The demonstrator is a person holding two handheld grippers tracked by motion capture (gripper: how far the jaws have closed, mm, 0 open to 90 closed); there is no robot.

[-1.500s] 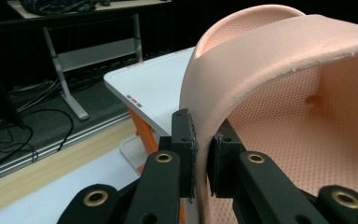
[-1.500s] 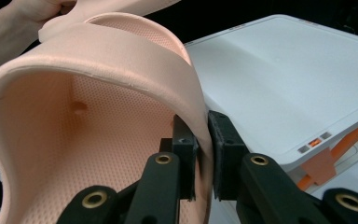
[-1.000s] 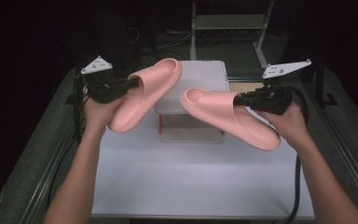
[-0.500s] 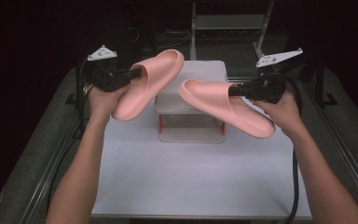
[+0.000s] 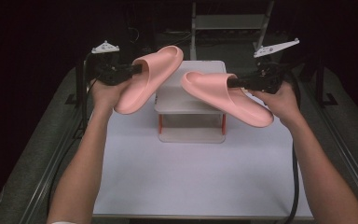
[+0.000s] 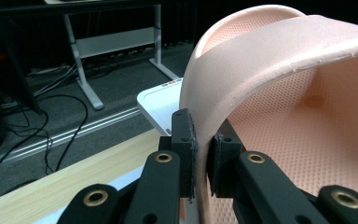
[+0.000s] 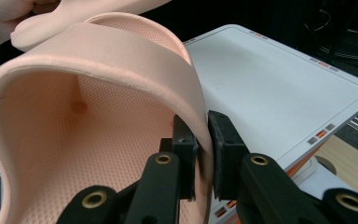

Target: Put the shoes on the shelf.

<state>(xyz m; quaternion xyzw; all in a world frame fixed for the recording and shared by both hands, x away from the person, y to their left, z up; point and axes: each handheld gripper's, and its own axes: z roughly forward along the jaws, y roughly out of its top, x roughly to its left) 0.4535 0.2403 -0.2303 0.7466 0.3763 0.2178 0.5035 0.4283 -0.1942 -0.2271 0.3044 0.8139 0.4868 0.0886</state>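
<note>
Two pink slide sandals are held in the air above the white table (image 5: 191,177). My left gripper (image 5: 137,70) is shut on the strap edge of the left sandal (image 5: 149,79), whose toe points up and away. In the left gripper view the strap (image 6: 270,60) is pinched between the black pads (image 6: 186,144). My right gripper (image 5: 233,82) is shut on the strap edge of the right sandal (image 5: 226,95), which lies nearly level over the small white rack (image 5: 190,109). The right gripper view shows that strap (image 7: 121,56) clamped between the pads (image 7: 223,149).
The white two-tier rack with orange posts (image 5: 160,122) stands at the table's middle back; its top shelf (image 7: 279,88) lies just beneath the right sandal. Metal rails (image 5: 51,172) run along both table sides. Cables and a desk frame (image 6: 121,44) sit on the dark floor beyond.
Both hands have lifted their sandals higher and a little farther away. The grips on the straps are unchanged.
</note>
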